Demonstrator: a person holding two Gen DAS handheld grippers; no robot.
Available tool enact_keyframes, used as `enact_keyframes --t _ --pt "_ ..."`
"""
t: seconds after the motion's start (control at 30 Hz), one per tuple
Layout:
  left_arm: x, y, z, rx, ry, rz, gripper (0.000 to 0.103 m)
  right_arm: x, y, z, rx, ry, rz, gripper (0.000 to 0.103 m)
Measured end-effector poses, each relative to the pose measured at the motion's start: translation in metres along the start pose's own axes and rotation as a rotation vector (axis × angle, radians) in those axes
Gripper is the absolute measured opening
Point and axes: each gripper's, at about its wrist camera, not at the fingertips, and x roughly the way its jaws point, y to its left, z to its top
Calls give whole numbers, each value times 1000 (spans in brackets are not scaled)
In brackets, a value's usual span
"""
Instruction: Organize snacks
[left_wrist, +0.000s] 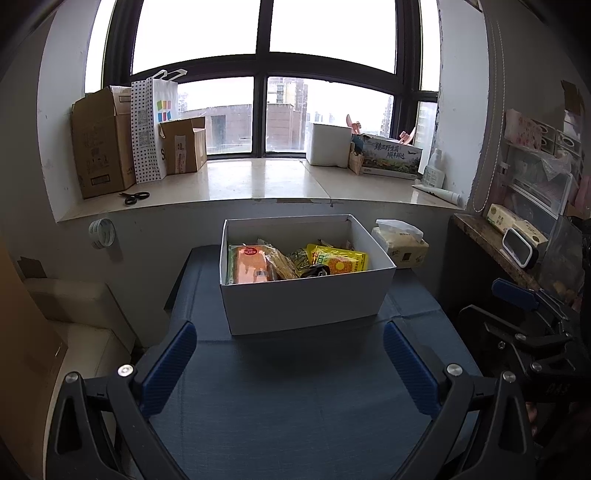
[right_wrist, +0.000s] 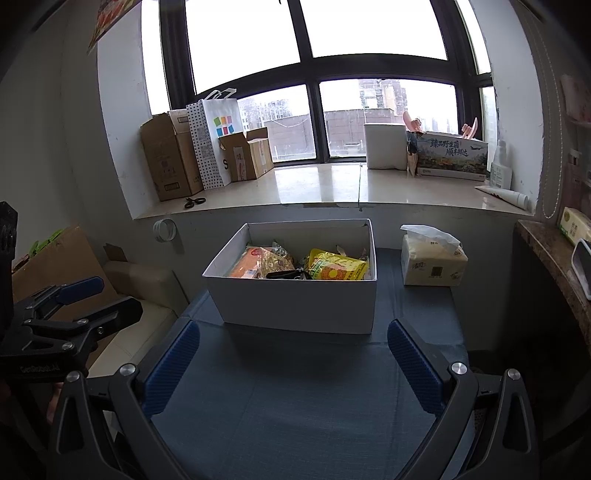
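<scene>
1. Your left gripper (left_wrist: 290, 363), the black frame with blue ribbed pads, hovers over the dark blue fabric-covered table (left_wrist: 295, 398) with its fingers spread wide and nothing between them.
2. Ahead of it the white rectangular cardboard box (left_wrist: 306, 302) stands open on the table, towards the far edge.
3. Inside the box, at the left, lies your orange plastic snack packet (left_wrist: 251, 266); just beside it sits a clear bag of tan crackers (left_wrist: 282, 263).
4. A small black glossy packet (left_wrist: 314, 271) lies in the middle of the box, near the front wall.
5. To the right in the box rests the yellow plastic snack bag (left_wrist: 340, 260).
6. Just beside the box on its right stands a cream soft pack of tissues (right_wrist: 432, 264), apart from it.
7. Your right gripper (right_wrist: 293, 363) matches the left: fingers spread wide, empty, low over the table in front of the box.
</scene>
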Motion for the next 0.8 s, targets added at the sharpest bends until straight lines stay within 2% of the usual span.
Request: enact_keyframes --t 0.3,0.8 --pt "0 1 -1 -6 -1 1 103 -1 -1 1 6 -4 21 103" --pt "-1 0 -1 3 5 -4 103 -3 0 1 -1 -6 6 103"
